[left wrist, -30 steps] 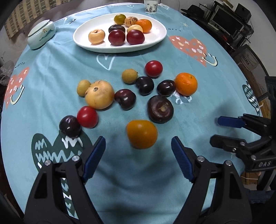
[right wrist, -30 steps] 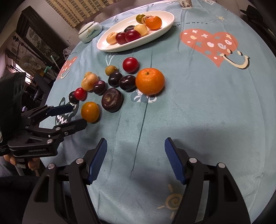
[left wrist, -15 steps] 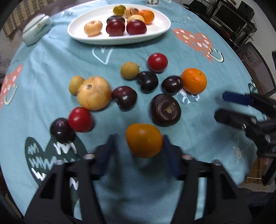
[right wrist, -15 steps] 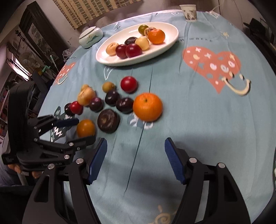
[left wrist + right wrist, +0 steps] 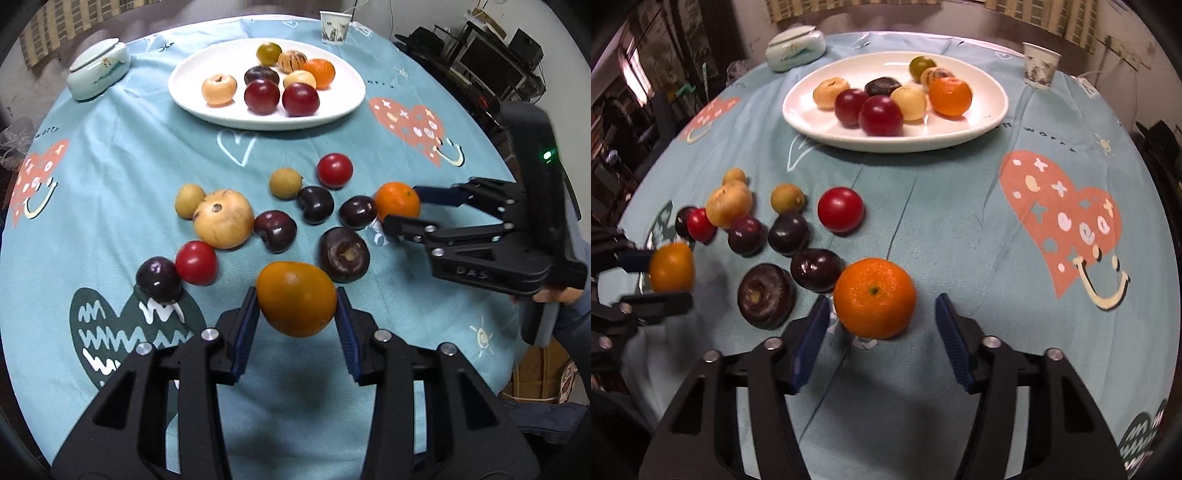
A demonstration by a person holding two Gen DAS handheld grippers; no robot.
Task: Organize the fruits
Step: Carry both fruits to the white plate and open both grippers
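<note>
Nearest the left wrist camera, the left gripper point(image 5: 297, 319) is clamped on an orange-yellow fruit point(image 5: 296, 298), both blue pads pressed to its sides. Beyond it on the teal tablecloth point(image 5: 129, 155) lies a loose cluster: a dark wrinkled fruit point(image 5: 344, 254), several dark plums point(image 5: 275, 230), two red fruits point(image 5: 195, 262), a large tan fruit point(image 5: 223, 218) and small tan ones. At the cluster's right edge the right gripper point(image 5: 879, 325) straddles a mandarin point(image 5: 874, 297) that sits on the cloth; its jaws are closing, and a gap shows between the right pad and the peel, while the left pad sits just beside it. Farther back, a white oval plate point(image 5: 343, 105) holds eight fruits, among them two red ones and another mandarin. Behind stand a lidded ceramic dish point(image 5: 98, 74) and a paper cup point(image 5: 334, 27).
</note>
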